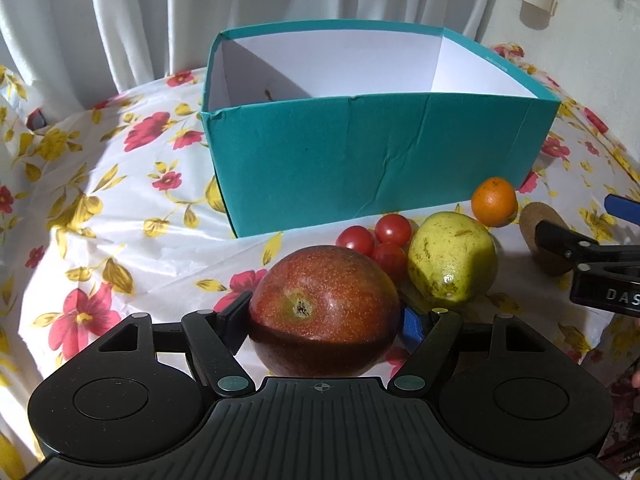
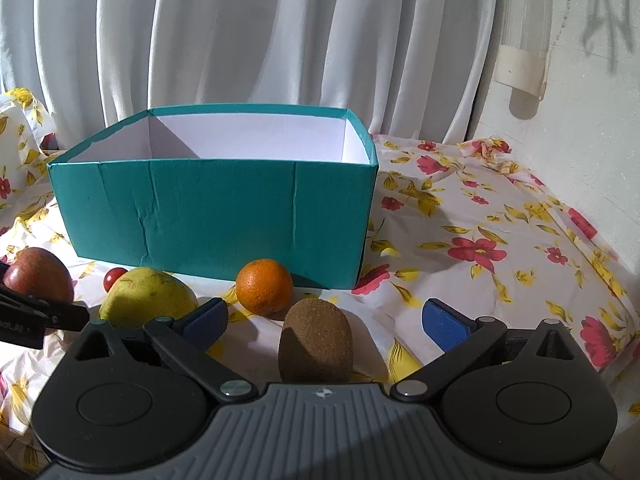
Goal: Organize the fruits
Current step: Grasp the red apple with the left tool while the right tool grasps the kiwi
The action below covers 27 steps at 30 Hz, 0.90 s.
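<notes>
Two grippers: working over a floral plastic-covered counter point(image 2: 500, 216).
Left gripper point(image 1: 320, 320): fingers clamped on a glossy, speckled red apple point(image 1: 324, 308), near the teal cardboard box point(image 1: 360, 160).
Right gripper point(image 2: 324, 320): fingers spread wide around a fuzzy brown kiwi point(image 2: 316, 340), not touching.
Nearby: dimpled orange point(image 2: 264, 286), yellow-green pear point(image 2: 146, 298).

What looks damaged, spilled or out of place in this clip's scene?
Only the teal box looks worn: its front wall is creased and dented, with a small dark mark on the white floor inside. Nothing is spilled. The apple sits between the left gripper's fingers; the right gripper is open around the kiwi.
</notes>
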### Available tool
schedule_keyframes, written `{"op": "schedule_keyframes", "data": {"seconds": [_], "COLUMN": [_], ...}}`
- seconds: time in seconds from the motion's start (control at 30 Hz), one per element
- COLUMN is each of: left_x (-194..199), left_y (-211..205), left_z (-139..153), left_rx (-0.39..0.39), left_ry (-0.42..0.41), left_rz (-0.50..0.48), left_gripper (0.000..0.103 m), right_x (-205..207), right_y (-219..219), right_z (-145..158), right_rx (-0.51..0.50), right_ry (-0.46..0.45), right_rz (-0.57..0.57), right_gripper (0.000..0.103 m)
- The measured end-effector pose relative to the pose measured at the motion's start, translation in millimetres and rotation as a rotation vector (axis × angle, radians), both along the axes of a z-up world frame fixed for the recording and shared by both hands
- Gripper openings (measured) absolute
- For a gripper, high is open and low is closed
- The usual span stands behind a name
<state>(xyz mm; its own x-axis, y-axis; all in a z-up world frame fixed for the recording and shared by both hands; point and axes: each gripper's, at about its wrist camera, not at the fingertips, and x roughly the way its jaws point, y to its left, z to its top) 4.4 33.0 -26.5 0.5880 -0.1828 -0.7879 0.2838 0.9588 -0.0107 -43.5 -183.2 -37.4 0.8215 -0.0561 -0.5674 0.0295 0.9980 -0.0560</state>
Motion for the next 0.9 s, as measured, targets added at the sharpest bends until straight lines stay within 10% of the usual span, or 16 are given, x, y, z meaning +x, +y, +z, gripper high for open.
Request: {"op": "schedule_keyframes", "data": {"seconds": [0.9], "left_x": [-12], "left_y": [4], "left_z": [21], "left_rx": [-0.029], "left_ry": [-0.021], "left_rz": [-0.011], "left_gripper": [0.077], "right_x": [25], "right_y": [1], "right_z": [-30], "right_rx": [0.077], "right_ry": [0.126], "right_rz": [-0.015], "right_gripper": [0.053]}}
